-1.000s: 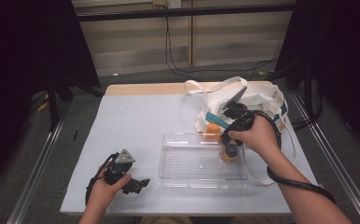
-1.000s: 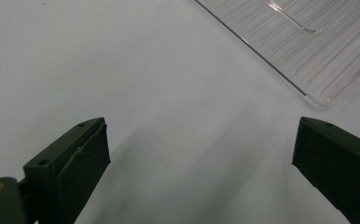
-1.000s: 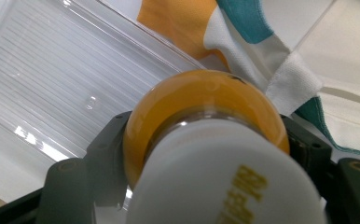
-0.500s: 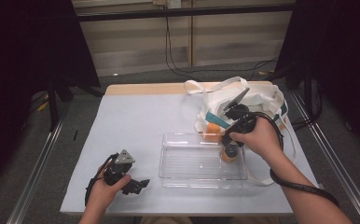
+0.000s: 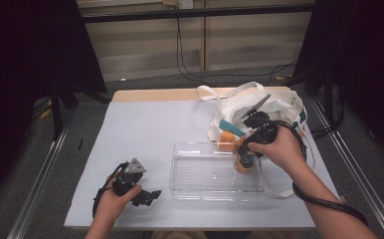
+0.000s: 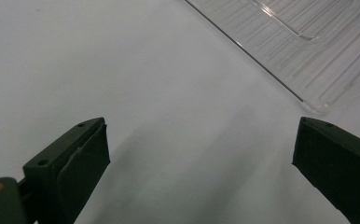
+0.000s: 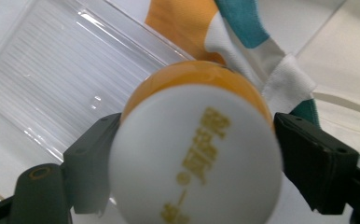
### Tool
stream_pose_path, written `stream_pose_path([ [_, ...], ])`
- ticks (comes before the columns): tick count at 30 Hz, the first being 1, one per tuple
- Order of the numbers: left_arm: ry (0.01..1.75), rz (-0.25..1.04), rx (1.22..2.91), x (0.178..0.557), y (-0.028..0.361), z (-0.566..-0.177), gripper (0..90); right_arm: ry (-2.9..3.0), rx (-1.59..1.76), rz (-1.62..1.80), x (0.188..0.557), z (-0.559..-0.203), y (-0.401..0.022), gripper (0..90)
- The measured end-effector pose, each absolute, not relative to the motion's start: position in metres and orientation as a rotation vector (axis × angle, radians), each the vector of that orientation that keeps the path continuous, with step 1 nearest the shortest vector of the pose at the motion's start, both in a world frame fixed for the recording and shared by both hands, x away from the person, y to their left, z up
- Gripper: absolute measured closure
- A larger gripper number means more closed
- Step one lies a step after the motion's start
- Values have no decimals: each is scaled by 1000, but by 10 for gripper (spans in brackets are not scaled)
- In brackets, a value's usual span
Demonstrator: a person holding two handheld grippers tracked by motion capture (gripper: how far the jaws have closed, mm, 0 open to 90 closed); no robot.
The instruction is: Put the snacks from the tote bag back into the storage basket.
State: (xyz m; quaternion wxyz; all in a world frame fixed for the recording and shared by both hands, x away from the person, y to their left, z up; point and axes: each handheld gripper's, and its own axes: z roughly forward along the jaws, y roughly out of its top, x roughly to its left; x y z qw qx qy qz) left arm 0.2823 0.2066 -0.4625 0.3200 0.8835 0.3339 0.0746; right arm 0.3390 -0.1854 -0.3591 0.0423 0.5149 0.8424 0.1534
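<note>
At about eight o'clock on the grey table point(image 5: 145, 129), my left hand point(image 5: 111, 199) rests with the left gripper point(image 5: 147, 196) lying low, its tips towards three o'clock. In the left gripper view its jaws stand wide apart with nothing but bare tabletop between them point(image 6: 201, 158), and a corner of the clear tray point(image 6: 308, 51) shows at one o'clock. The tray point(image 5: 205, 174) lies near the middle of the table, towards five o'clock, and its floor looks bare. At its three o'clock edge my right hand point(image 5: 279, 147) holds the right gripper point(image 5: 244, 158) pointing down over the orange bottle point(image 5: 243, 165). What has just changed is here: these jaws have just been opening. The right gripper view shows the bottle point(image 7: 197, 158), white end towards the camera, sitting between them, one jaw at nine o'clock of it and one at three o'clock. Both jaws lie close against its sides, and I cannot tell whether the pads press on it or have come free. I judge that I am letting the bottle go at the tray's right end, so this piece of the unpacking is nearly done. Beyond it, at one o'clock on the table, the white tote bag point(image 5: 279, 104) slumps open, with orange and teal patches near the tray. By count I see two grippers, one tray, one bottle and one bag.
</note>
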Motion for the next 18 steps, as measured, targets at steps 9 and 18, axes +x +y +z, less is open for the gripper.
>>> stream_pose_path([
  [9, 860, 201, 2349, 283, 209, -463, 36, 2583, 1523, 521, 333, -358, -190, 158],
  [18, 880, 218, 2337, 279, 210, -465, 36, 2594, 1501, 540, 327, -360, -198, 141],
])
